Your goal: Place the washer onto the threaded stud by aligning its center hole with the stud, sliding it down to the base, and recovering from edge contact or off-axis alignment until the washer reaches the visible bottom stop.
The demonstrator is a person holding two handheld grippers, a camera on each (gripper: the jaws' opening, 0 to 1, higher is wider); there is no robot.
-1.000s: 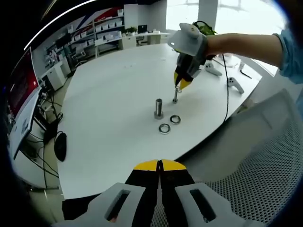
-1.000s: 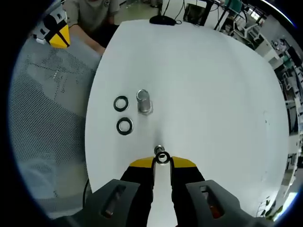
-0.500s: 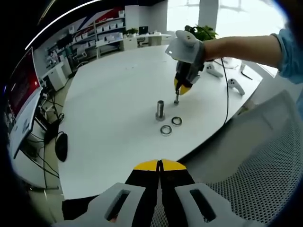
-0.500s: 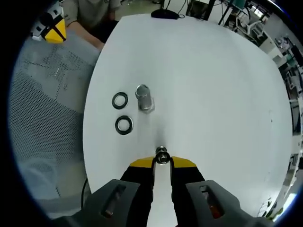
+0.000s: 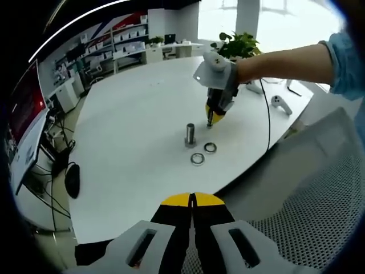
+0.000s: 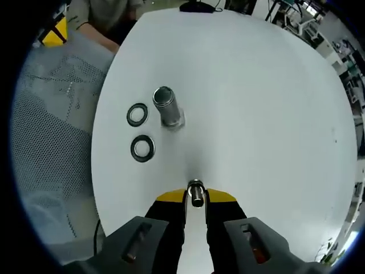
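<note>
A large threaded stud [image 6: 166, 107] stands upright on the white table [image 6: 256, 103], also seen as the stud [image 5: 190, 135]. Two dark-rimmed washers [image 6: 137, 114] [image 6: 142, 148] lie flat beside it, seen again as washers [image 5: 210, 148] [image 5: 197, 158]. My right gripper [image 6: 195, 197] is shut on a small metal stud [image 6: 195, 192] that stands between its yellow tips. In the left gripper view a person's arm holds that right gripper [image 5: 214, 111] just right of the large stud. My left gripper [image 5: 192, 200] is shut with nothing in it, back from the table's near edge.
A mesh chair back [image 5: 296, 188] lies under my left gripper and appears as the chair [image 6: 51, 131]. Game controllers [image 5: 278, 103] and a cable lie at the table's far right. A plant [image 5: 236, 43], shelves and desks stand behind. A person [image 6: 102, 14] sits beyond the table's edge.
My right gripper, with the small stud in it, has shifted a little toward the large stud. The washers and the large stud have stayed put. My left gripper has kept still.
</note>
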